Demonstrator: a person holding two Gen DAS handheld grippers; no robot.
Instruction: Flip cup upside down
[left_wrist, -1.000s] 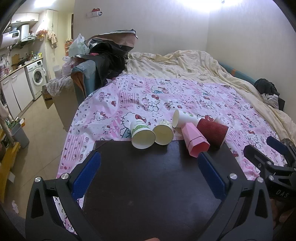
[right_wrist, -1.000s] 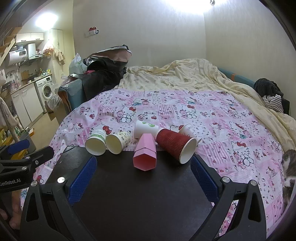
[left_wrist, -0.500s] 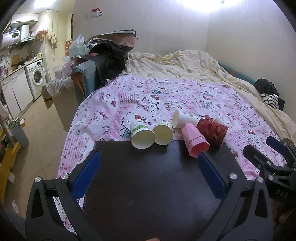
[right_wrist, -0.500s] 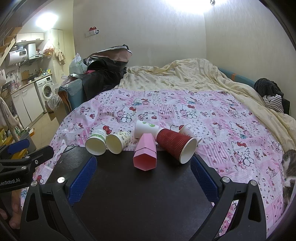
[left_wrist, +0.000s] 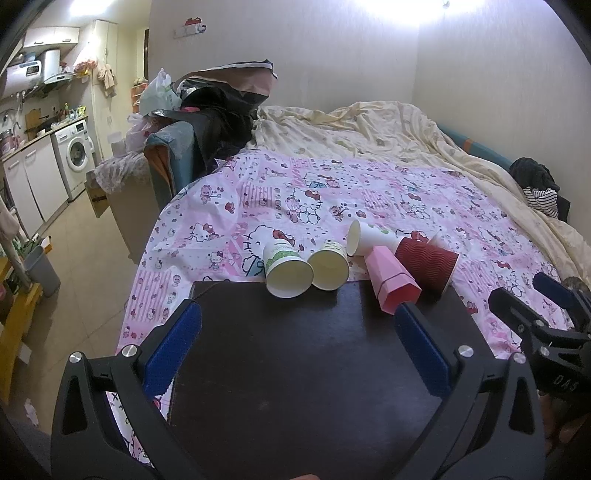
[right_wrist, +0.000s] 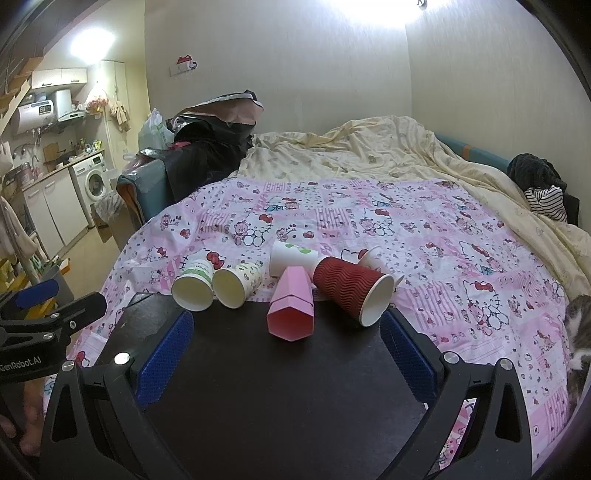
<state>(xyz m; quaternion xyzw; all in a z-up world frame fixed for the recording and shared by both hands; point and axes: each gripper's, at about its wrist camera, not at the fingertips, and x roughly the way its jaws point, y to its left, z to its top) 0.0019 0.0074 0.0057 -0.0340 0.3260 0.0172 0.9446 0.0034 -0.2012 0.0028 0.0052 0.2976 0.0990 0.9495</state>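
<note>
Several cups lie on their sides along the far edge of a dark board (left_wrist: 295, 362) (right_wrist: 280, 376) on the bed. From left: a white cup with a green label (left_wrist: 286, 267) (right_wrist: 195, 283), a pale patterned cup (left_wrist: 330, 266) (right_wrist: 236, 286), a white cup with green dots (left_wrist: 369, 238) (right_wrist: 291, 254), a pink faceted cup (left_wrist: 391, 282) (right_wrist: 293, 306) and a red ribbed cup (left_wrist: 428, 264) (right_wrist: 351, 291). My left gripper (left_wrist: 295, 321) is open and empty over the board. My right gripper (right_wrist: 286, 328) is open and empty, near the pink and red cups.
A pink Hello Kitty sheet (left_wrist: 332, 192) covers the bed, with a cream duvet (right_wrist: 369, 147) behind. A small white cup (right_wrist: 371, 256) lies behind the red one. A cat (right_wrist: 576, 332) is at the right edge. Bags and a chair (left_wrist: 207, 122) stand at the left.
</note>
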